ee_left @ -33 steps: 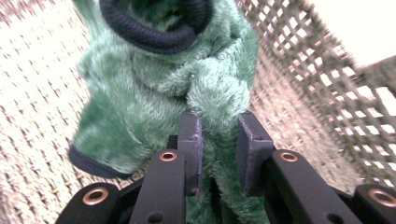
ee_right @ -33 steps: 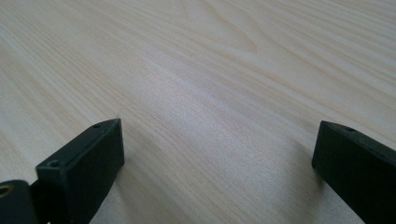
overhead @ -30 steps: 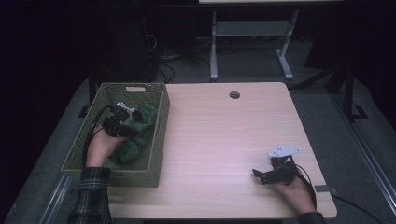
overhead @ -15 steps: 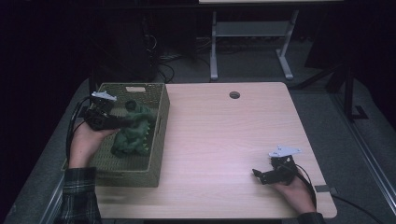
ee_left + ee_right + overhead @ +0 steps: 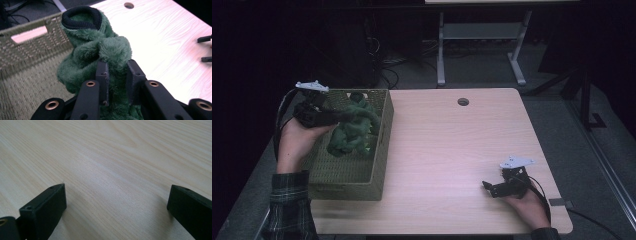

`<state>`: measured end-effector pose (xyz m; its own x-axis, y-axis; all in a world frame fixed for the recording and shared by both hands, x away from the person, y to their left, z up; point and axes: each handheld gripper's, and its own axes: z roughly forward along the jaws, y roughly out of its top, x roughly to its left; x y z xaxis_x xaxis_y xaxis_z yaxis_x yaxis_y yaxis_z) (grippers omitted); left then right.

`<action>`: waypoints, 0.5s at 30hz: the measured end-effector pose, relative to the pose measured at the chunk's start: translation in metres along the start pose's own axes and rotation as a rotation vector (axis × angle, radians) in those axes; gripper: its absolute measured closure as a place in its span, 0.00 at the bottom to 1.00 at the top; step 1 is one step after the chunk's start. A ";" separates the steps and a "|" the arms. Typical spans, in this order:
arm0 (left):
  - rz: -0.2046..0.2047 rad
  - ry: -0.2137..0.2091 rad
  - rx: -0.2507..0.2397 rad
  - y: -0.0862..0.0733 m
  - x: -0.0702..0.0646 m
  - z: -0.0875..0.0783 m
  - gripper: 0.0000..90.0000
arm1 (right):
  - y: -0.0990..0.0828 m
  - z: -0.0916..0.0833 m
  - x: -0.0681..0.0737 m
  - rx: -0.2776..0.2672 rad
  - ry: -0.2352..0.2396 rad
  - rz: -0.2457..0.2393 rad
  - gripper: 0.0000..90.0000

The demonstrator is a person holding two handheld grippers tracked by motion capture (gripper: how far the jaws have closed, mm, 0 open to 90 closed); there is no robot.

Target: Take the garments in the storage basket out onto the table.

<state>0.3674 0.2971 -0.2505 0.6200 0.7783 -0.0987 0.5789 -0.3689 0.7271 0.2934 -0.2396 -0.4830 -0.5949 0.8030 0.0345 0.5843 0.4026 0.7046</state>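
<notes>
We have the left gripper [image 5: 343, 116] clamped on a fold of the green fleece garment [image 5: 353, 127]; its jaws stand close together with the plush pinched between the pads, as the left gripper view [image 5: 117, 80] shows plainly. The garment [image 5: 97, 50] hangs from that grip above the woven basket [image 5: 382, 150] at the left side of the table, its lower part inside the basket walls. Its pile is thick and fuzzy, bunched into soft lumps, and a dark ribbed knit cuff rings an opening at its far end. The basket [image 5: 27, 47] is olive, tightly woven, rectangular, with a slot handle cut in its wall.

Our right gripper [image 5: 490, 188] rests low at the near right of the table, well apart from the basket. Its jaws stand wide apart with nothing between them, and the right gripper view [image 5: 115, 202] looks across bare wood.

The table [image 5: 452, 150] is pale wood with a fine grain, its corners rounded, a small round hole [image 5: 463, 102] near the far edge. Between the basket's right wall and the right gripper the surface lies open, a broad stretch free for moving.
</notes>
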 end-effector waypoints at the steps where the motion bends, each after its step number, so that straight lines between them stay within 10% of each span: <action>1: 0.005 -0.001 -0.006 0.003 -0.002 -0.002 0.83 | 0.000 0.000 0.000 0.000 0.000 0.000 0.02; 15: 0.062 -0.053 -0.106 0.040 -0.024 -0.025 0.84 | 0.000 0.000 0.000 0.000 0.000 0.000 0.02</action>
<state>0.3623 0.2760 -0.2020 0.6820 0.7264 -0.0850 0.4811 -0.3581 0.8002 0.2934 -0.2396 -0.4830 -0.5950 0.8030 0.0340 0.5841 0.4029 0.7046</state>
